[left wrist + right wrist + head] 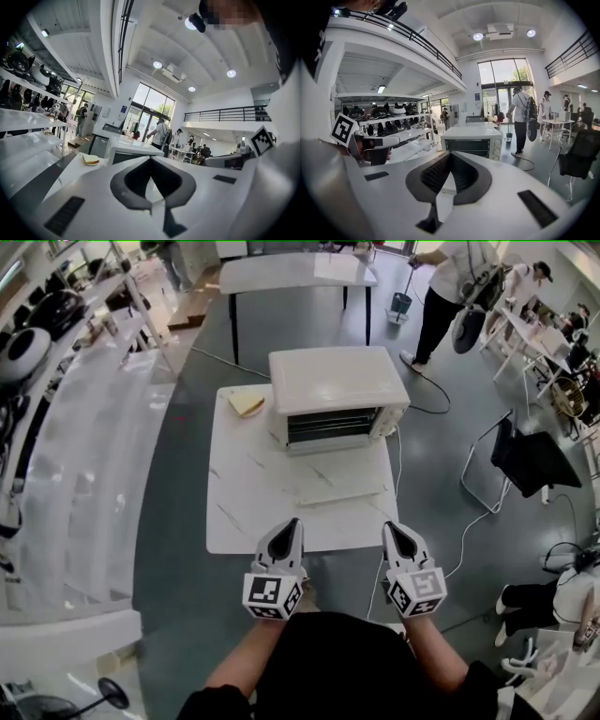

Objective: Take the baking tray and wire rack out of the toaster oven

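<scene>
A cream toaster oven point(337, 390) stands at the far side of a white marble table point(253, 512). Its dark opening point(333, 425) faces me, with horizontal rack bars inside; no baking tray can be made out. A pale strip point(342, 493) lies on the table before it, seemingly the edge of the folded-down door. My left gripper point(289, 526) and right gripper point(392, 529) hover side by side over the table's near edge, both shut and empty. The oven shows ahead in the left gripper view point(126, 152) and the right gripper view point(472, 140), beyond shut jaws point(151, 164) point(450, 157).
A slice of bread point(247, 404) lies left of the oven. Long shelves point(84, 427) with helmets run along the left. A black chair point(534, 460) and floor cables point(469, 531) are to the right. People stand at the back right point(441, 296).
</scene>
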